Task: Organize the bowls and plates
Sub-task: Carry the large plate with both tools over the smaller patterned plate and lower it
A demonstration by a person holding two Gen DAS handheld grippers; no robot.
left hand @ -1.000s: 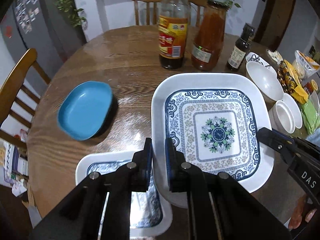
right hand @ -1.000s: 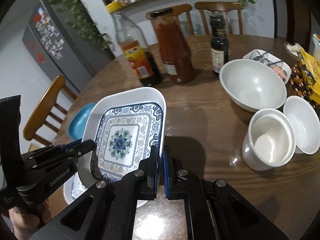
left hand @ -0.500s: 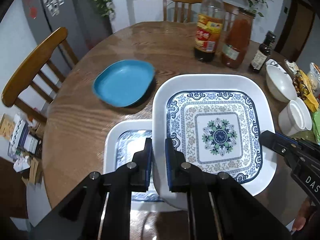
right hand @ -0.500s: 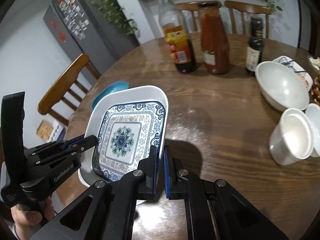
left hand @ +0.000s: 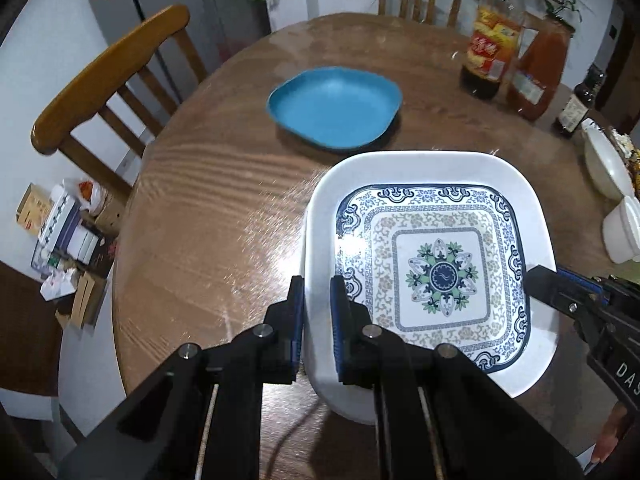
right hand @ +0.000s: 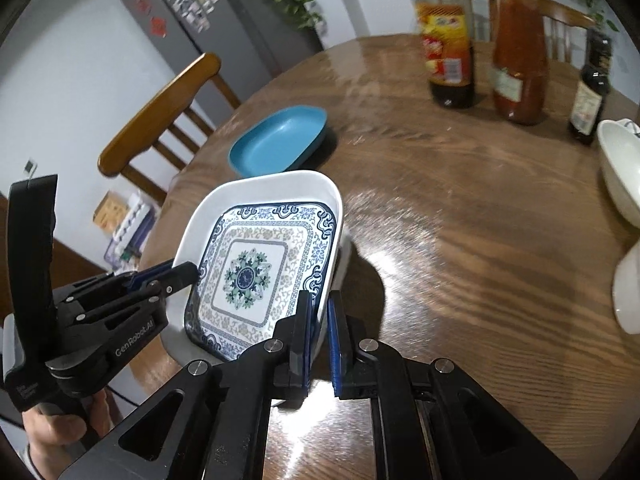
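Note:
A square white plate with a blue floral pattern [left hand: 432, 264] is held between both grippers. My left gripper [left hand: 317, 320] is shut on its left rim. My right gripper [right hand: 319, 320] is shut on its right rim; the plate also shows in the right wrist view [right hand: 256, 264]. The plate hides a second patterned plate beneath it. A blue plate [left hand: 334, 106] lies on the round wooden table [left hand: 208, 216] beyond, also in the right wrist view [right hand: 280, 140].
Two sauce bottles [left hand: 492, 44] [left hand: 540, 68] and a small dark bottle [right hand: 592, 88] stand at the far right. White bowls [left hand: 604, 164] and a white cup [left hand: 624, 228] sit at the right edge. A wooden chair [left hand: 108, 76] stands at the left.
Both grippers have carried the patterned plate left, over the second patterned plate, which it now hides. The blue plate now sits directly beyond it.

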